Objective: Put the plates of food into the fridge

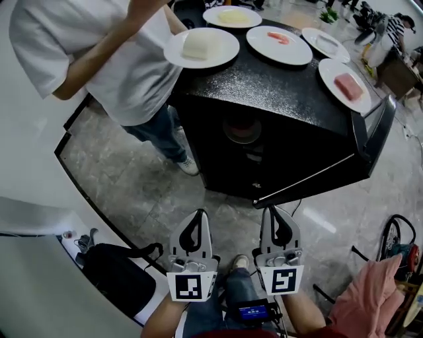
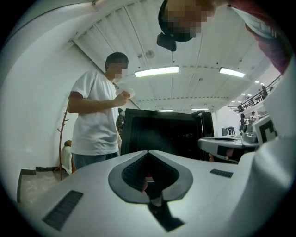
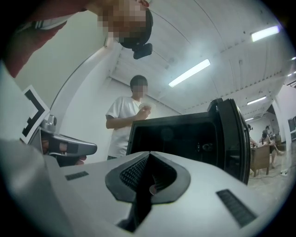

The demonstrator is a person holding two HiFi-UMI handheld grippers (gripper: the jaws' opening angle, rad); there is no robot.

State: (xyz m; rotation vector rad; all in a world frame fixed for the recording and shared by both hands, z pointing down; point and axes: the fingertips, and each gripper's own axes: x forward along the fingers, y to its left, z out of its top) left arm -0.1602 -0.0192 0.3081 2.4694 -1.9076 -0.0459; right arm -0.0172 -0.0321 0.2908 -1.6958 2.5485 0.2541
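Note:
A black fridge [image 1: 277,119] stands ahead with its door [image 1: 378,129] swung open to the right. Several white plates of food rest on its top: a white block [image 1: 201,47], yellow food [image 1: 232,16], an orange piece [image 1: 279,44], a pale piece [image 1: 325,43] and pink meat [image 1: 345,85]. My left gripper [image 1: 198,215] and right gripper [image 1: 276,211] are side by side low in the head view, in front of the fridge, both shut and empty. The left gripper [image 2: 149,152] faces the dark fridge [image 2: 162,134]. The right gripper [image 3: 149,155] faces the fridge's open inside [image 3: 180,139].
A person in a white T-shirt [image 1: 112,59] stands at the fridge's left corner, a hand raised to the chest [image 2: 123,96]. A black backpack [image 1: 115,267] lies on the floor at my left, a pink cloth [image 1: 383,297] at my right. A white wall runs along the left.

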